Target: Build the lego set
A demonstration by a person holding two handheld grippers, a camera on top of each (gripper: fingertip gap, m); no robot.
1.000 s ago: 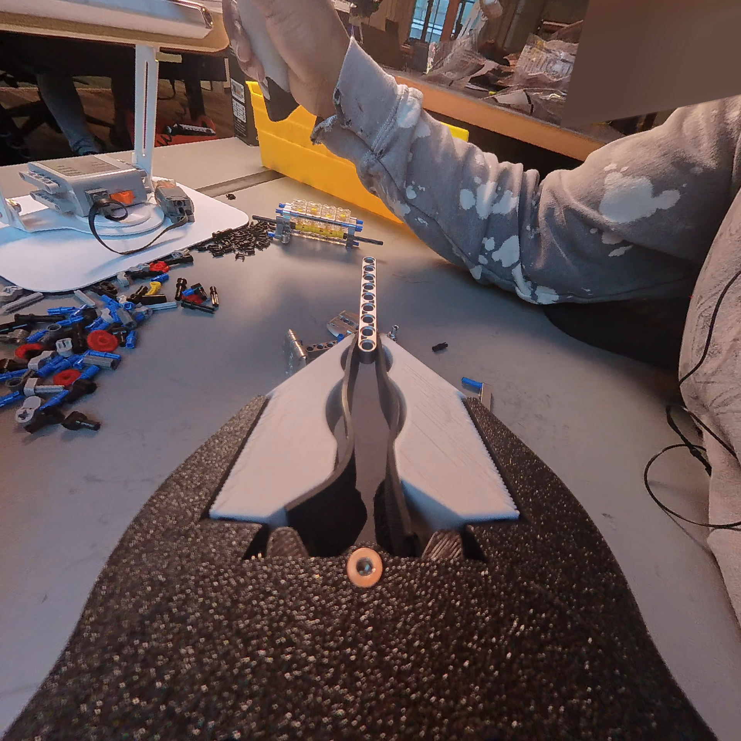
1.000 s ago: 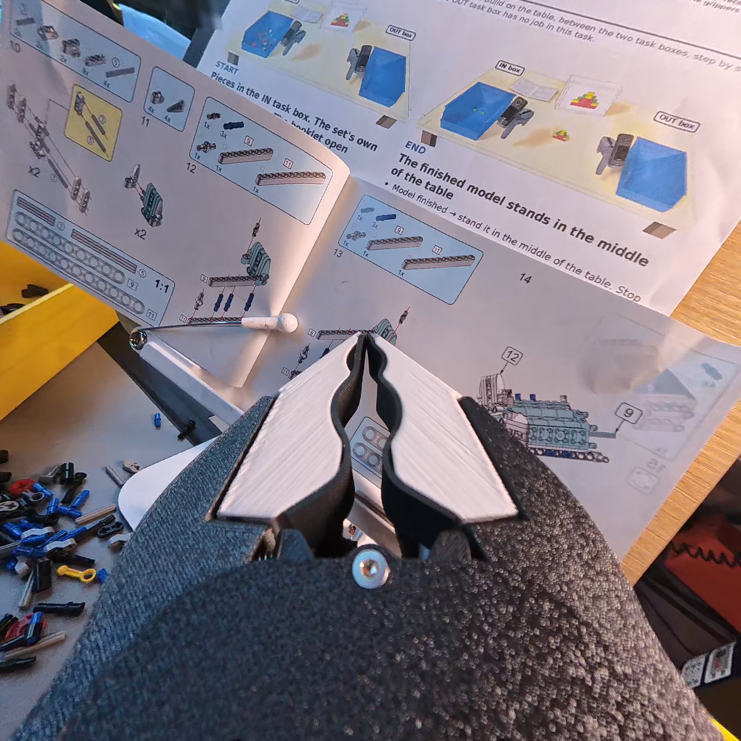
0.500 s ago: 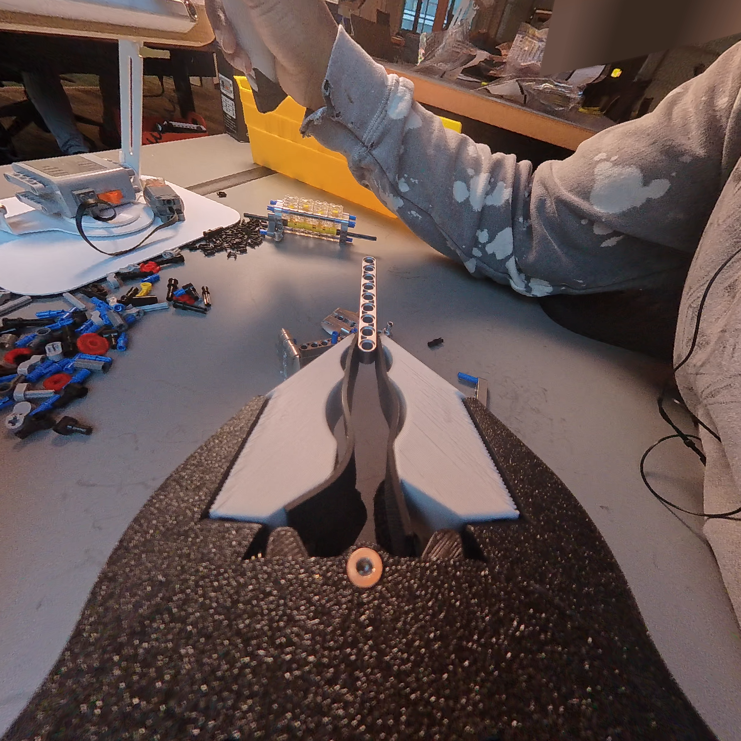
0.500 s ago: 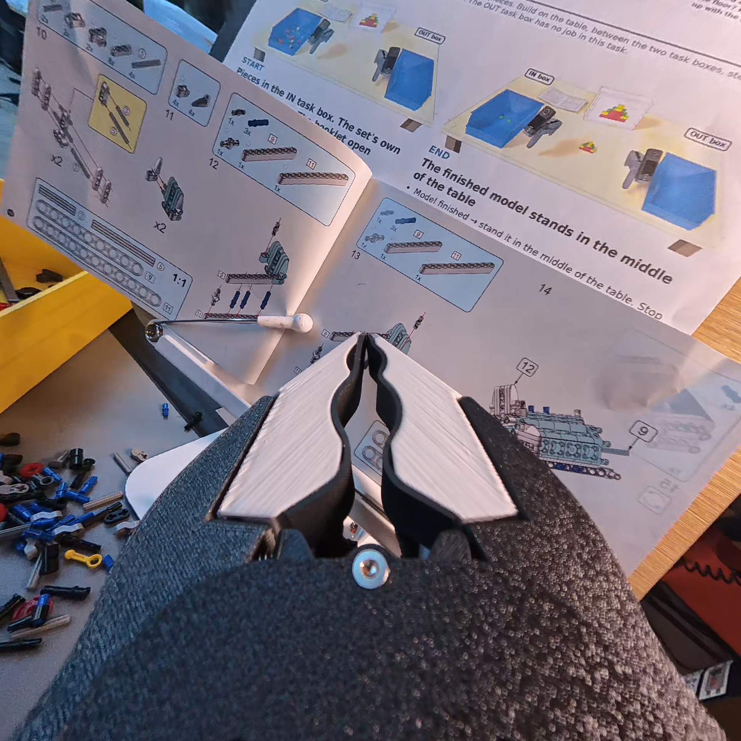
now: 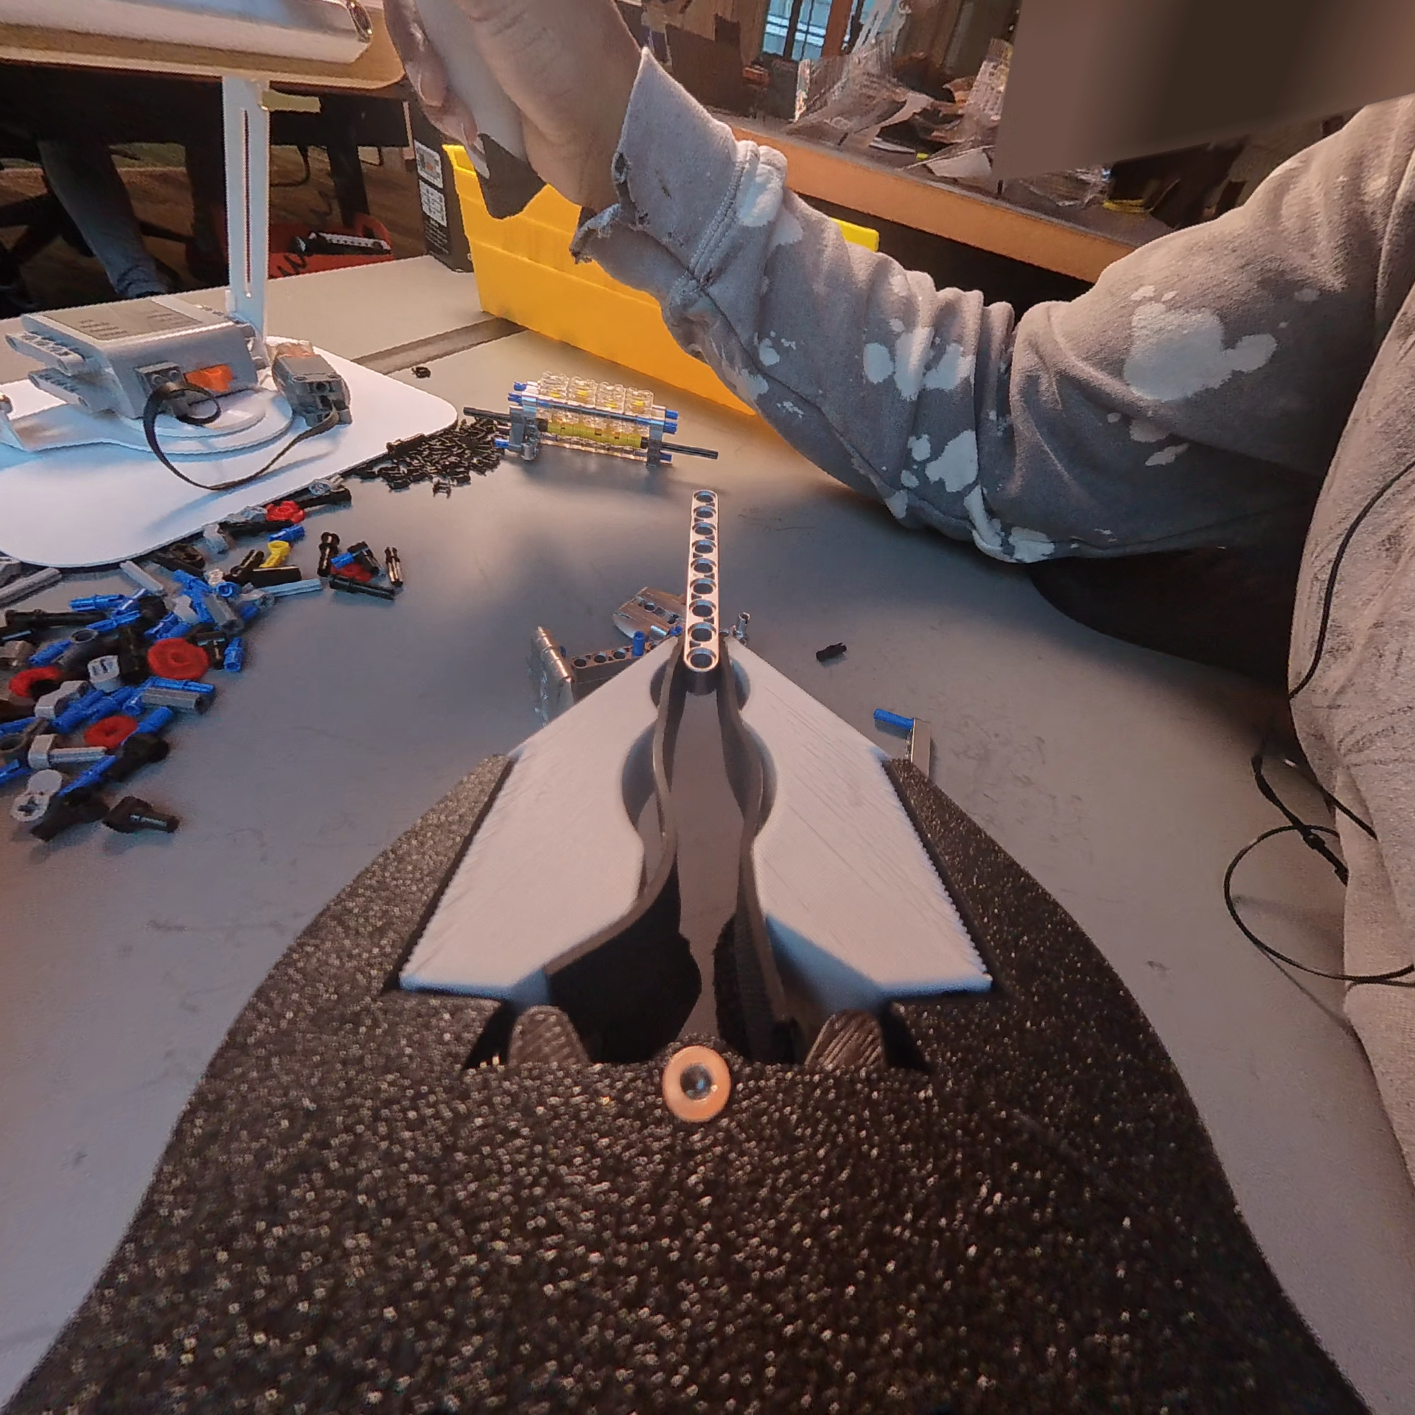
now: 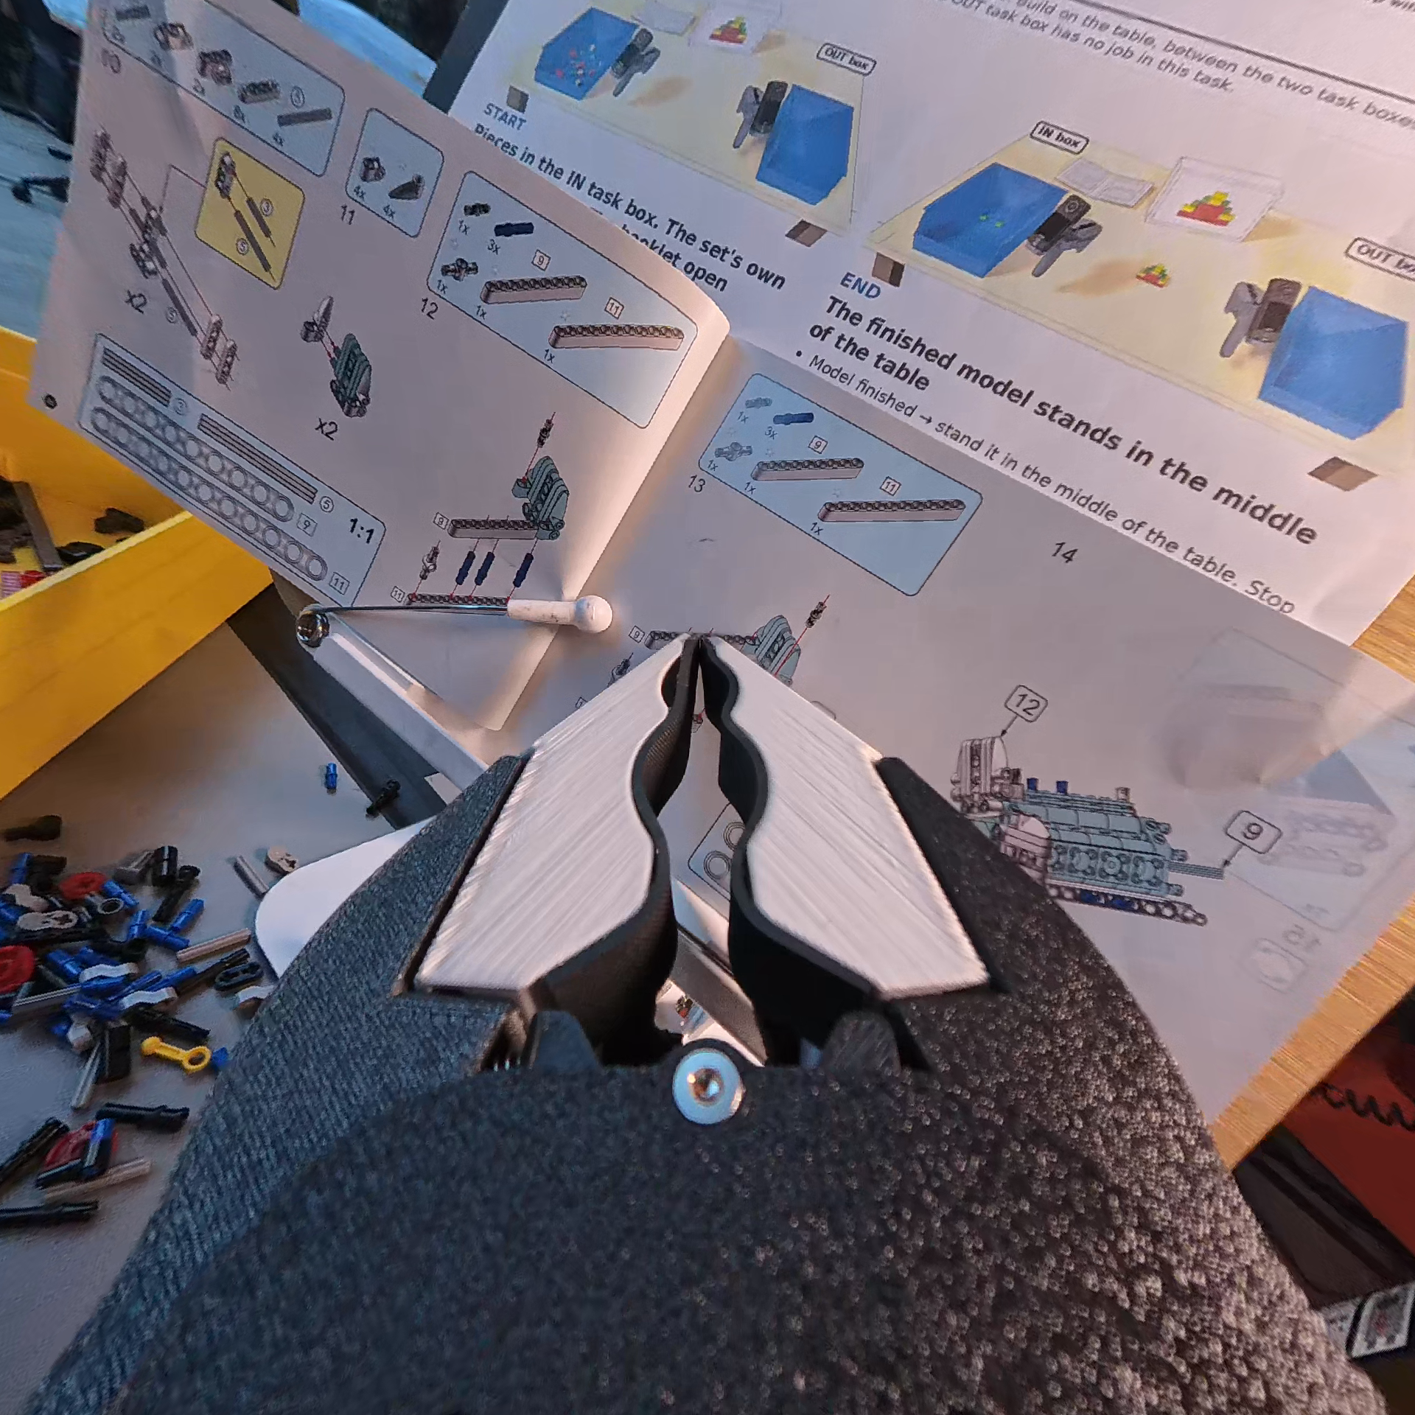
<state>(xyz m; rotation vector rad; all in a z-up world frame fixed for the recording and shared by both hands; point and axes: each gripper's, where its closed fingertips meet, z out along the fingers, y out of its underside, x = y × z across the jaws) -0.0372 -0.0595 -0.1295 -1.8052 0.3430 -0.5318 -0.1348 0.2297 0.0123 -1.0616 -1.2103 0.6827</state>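
Grey holed beam (image 5: 703, 582) pinched at its near end in the left gripper (image 5: 703, 674), jutting forward above mid-bench.

Right gripper (image 6: 698, 651) closed on nothing, tips raised before the open instruction booklet (image 6: 398, 367) on its stand. Farther out: grey sub-assembly (image 5: 605, 651) just beyond the beam's held end, loose pins (image 5: 115, 658) toward the bench's left edge, yellow bin (image 5: 582, 299) at the far edge.
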